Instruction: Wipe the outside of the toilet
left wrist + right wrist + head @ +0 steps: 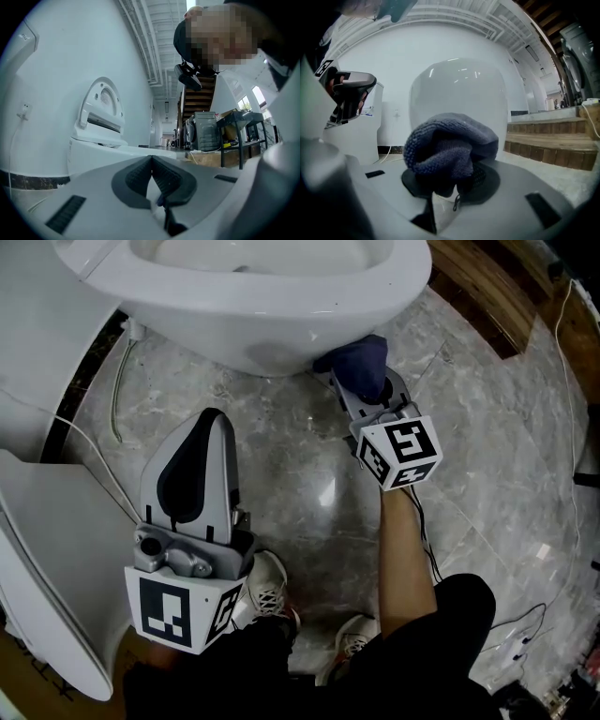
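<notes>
At 8 o'clock in the head view, the left hand-held gripper (212, 423) is held closed on nothing, parked above the floor (309, 488), apparently to stay clear. The toilet (244, 329) is seen at 12 o'clock. At its 5 o'clock, a dark blue cloth (364, 360) is clamped by the right hand-held gripper (367, 390) and set against the bowl's underside, evidently for wiping.

A warehouse-like hall staged as a bathroom: toilet (281, 329) on marble floor (309, 488); wooden stairs (199, 97) and washing machine (206, 131) beyond.
</notes>
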### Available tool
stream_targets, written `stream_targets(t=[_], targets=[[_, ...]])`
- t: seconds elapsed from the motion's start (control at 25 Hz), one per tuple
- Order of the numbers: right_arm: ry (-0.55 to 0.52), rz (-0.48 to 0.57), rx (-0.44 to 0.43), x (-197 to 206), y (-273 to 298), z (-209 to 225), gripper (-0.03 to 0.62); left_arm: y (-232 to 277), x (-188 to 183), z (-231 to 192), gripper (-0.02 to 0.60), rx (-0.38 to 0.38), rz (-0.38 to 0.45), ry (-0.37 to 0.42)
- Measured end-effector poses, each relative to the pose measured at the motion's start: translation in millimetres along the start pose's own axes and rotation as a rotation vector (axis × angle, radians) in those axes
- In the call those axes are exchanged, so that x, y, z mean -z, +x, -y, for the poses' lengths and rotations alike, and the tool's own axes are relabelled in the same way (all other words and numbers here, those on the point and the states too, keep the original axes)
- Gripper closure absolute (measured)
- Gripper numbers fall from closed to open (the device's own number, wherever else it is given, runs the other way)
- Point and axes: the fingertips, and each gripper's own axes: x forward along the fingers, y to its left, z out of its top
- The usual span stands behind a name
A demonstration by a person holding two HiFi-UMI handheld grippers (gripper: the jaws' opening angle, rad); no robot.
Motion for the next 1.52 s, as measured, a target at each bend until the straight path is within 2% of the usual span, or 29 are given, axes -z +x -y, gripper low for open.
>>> stream_targets(t=[0.48,0.92,1.04,1.2,1.36,1.52], targets=[[0.008,-0.106,-0.003,55.7,23.2,8.0,0.496,7.4,10.1,-10.4,0.571,-0.012,-0.013,-0.014],[-0.087,-0.287,-0.079,123.3,50.8,20.6,0.494,3.8,15.7,-14.2,0.571,-0.02,-0.038,-0.017],[-0.029,-0.25,-0.124,128.5,55.7,22.1,0.494,2.2,13.6,-15.0,0.571,-0.028,-0.031,-0.014],[-0.08,-0.304,-0.171,133.2,54.1,22.0,0.494,2.3,9.0,-10.1,0.571,-0.021,-0.017,-0.008],[-0.032,-0.348,-0.169,132.9,54.5,21.9,0.494,4.0,2.4,-4.2,0.571,-0.008,0.0,0.004],[-0.02,-0.336,-0.175,128.5,39.0,25.9,0.496,1.6,0.1,0.3,0.571,-0.008,-0.004,0.009]])
